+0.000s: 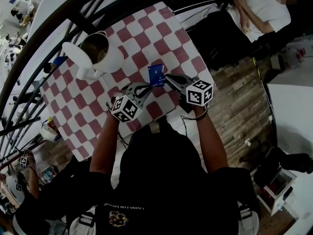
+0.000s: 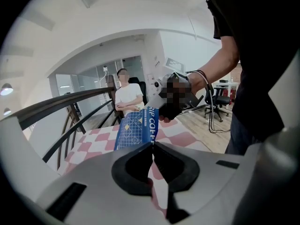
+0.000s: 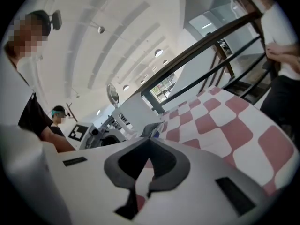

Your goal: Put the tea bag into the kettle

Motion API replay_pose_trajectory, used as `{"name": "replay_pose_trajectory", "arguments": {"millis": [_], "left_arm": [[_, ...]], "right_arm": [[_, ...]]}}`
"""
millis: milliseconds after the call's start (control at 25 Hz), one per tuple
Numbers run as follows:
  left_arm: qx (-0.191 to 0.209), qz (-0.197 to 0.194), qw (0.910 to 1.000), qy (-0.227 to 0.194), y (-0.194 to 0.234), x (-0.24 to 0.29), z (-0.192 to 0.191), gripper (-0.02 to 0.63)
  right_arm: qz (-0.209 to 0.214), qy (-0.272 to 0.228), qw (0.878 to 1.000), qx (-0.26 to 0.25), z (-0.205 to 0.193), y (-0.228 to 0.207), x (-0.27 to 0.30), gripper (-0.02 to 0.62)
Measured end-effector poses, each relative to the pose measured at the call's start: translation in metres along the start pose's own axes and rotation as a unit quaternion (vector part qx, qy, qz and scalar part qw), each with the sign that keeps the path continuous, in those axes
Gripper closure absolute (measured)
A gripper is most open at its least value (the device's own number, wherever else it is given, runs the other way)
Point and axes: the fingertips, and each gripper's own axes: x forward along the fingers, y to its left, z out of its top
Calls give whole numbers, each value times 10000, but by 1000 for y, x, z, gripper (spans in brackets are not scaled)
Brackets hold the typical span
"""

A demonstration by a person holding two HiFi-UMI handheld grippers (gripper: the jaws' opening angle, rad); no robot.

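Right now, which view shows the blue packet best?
The left gripper view: the blue packet faces it, print visible. The head view shows a small blue patch; the right gripper view only its edge.

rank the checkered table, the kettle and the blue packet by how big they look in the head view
1. checkered table, by far the largest
2. kettle
3. blue packet, which looks smallest even though it is held up off the table, nearer the camera

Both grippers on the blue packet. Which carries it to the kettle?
Left gripper, probably: both clamp the blue packet, but the open kettle stands on its side; the right gripper would reach across.
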Motion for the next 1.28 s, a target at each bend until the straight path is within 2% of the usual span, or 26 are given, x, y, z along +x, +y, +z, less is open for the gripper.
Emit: {"name": "replay_pose_trajectory", "arguments": {"millis": [80,120,280,360,440,480,680,760,1040,1120,1280], "left_arm": [[101,40,9999,4,0,0,1,592],[158,47,9999,20,-1,0,1,592],[364,39,9993,110,-3,-1,1,592],[368,-1,9992,132,-4,-2,0,592],[337,-43,9993,151,-4,-4,-2,592],[327,-46,9993,154,-5,-5,-3,592],[340,107,9993,99,-2,-10,-2,592],[350,182,9992,82,0,-12,-1,592],[282,572,9979,-127,12,-20,7,594],[273,594,9977,-154,12,-21,9,594],[176,465,9988,0,9,-20,1,592]], "right_arm": [[-186,472,9963,-695,-6,2,4,583],[-299,733,9906,-1117,-9,4,6,581],[-647,1512,9518,-2588,-16,9,11,580],[-725,1852,9305,-3077,-19,11,11,573],[-708,2081,9172,-3324,-22,14,12,534],[-644,2091,9178,-3314,-24,16,14,518],[-280,1847,9440,-2719,-24,23,22,512],[-199,1824,9503,-2517,-24,25,24,510],[-183,1860,9587,-2145,-29,25,28,508],[-242,1874,9574,-2182,-30,24,29,580],[-221,1785,9609,-2104,-31,24,25,583]]}}
